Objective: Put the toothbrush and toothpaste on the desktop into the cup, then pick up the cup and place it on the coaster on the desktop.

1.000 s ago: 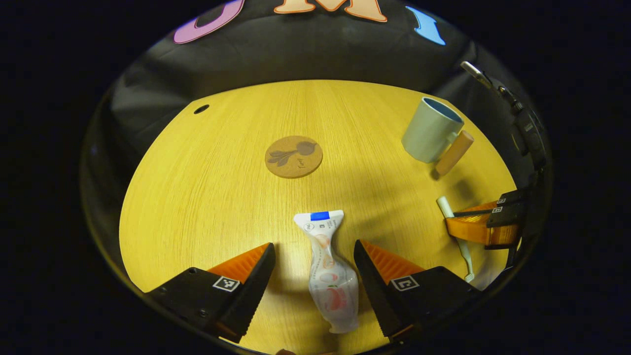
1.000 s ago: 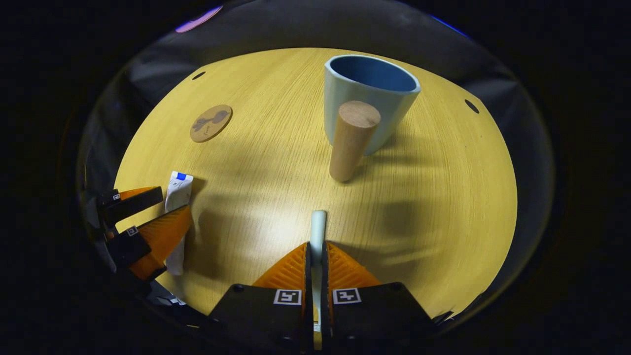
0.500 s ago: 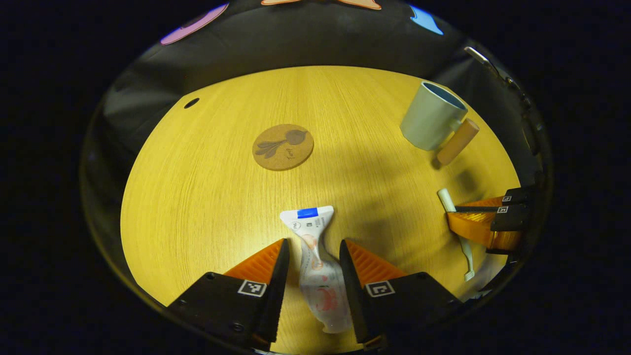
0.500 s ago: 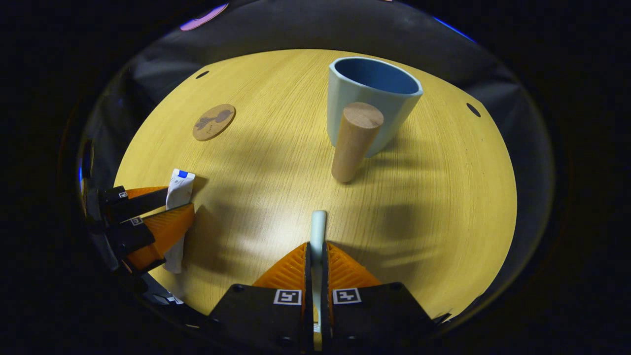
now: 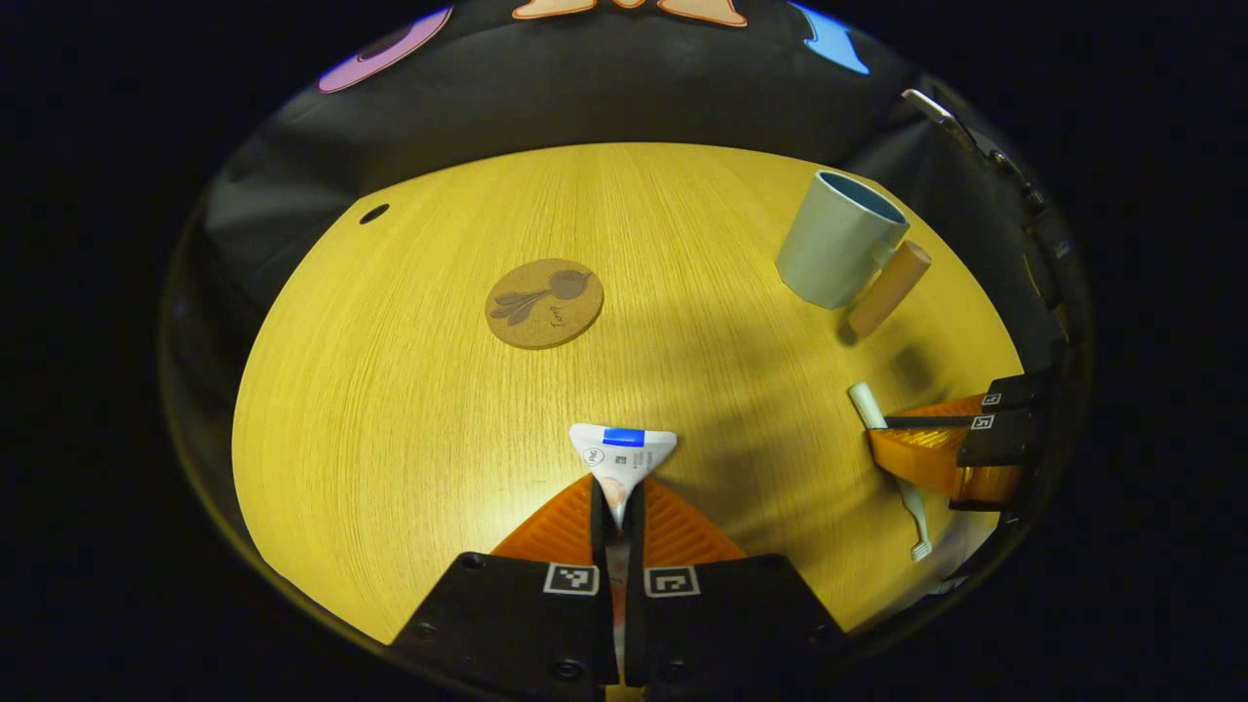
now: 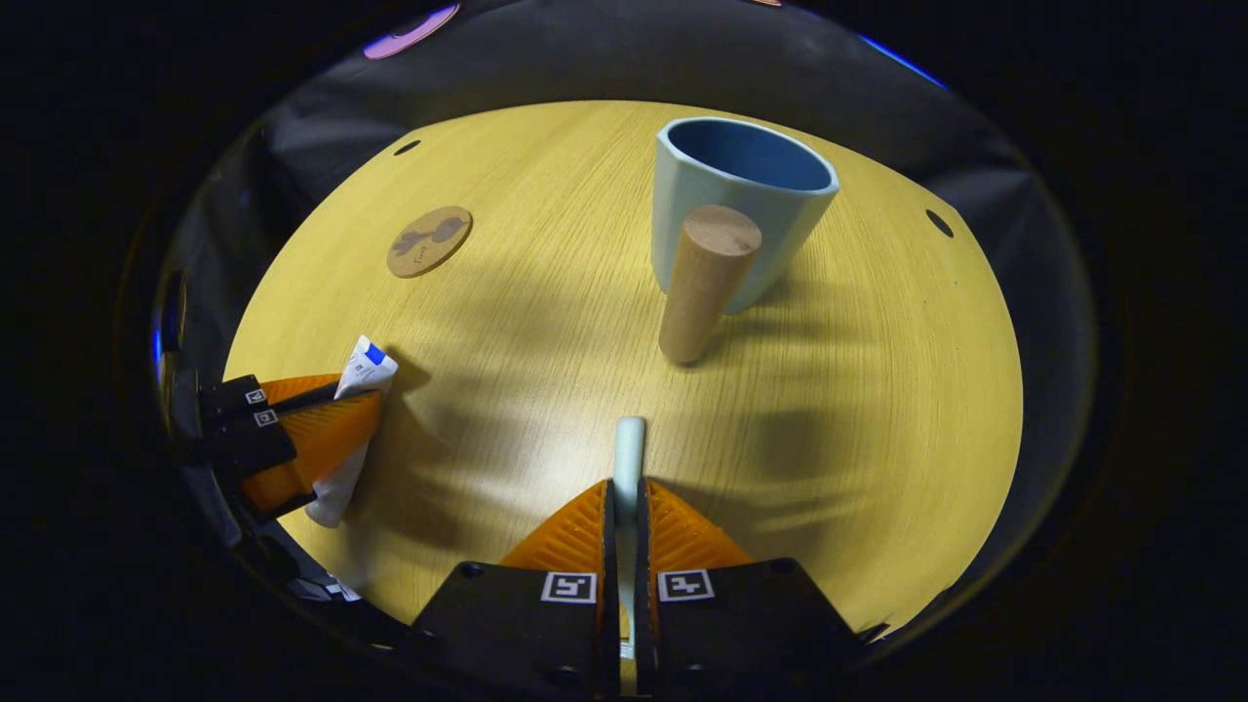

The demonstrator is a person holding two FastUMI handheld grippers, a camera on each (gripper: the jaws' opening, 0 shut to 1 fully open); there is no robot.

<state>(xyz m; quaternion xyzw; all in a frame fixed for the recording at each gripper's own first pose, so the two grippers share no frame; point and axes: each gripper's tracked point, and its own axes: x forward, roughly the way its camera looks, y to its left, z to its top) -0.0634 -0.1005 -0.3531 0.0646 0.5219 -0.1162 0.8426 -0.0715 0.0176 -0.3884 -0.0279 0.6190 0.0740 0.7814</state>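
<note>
My left gripper [image 5: 618,512] is shut on the white toothpaste tube [image 5: 622,451]; its flat crimped end with a blue band sticks out past the fingertips. In the right gripper view that gripper [image 6: 322,429] holds the toothpaste tube [image 6: 363,369] tilted off the desktop. My right gripper [image 6: 627,507] is shut on the pale toothbrush [image 6: 629,450], whose handle end points toward the cup. The light blue cup [image 6: 736,210] with a wooden peg handle [image 6: 700,281] stands upright ahead. The round cork coaster [image 5: 544,303] lies left of centre. The right gripper [image 5: 921,444] and toothbrush [image 5: 866,406] show at the right.
The round yellow wooden desktop [image 5: 409,390] has small dark holes near its far rim [image 5: 372,213]. Black cloth walls close in behind it. Open tabletop lies between the coaster [image 6: 429,240] and the cup [image 5: 838,252].
My left gripper's fingers closed from wide open onto the toothpaste tube, squeezing it flat and tipping it up. The right gripper kept its hold on the toothbrush and barely moved.
</note>
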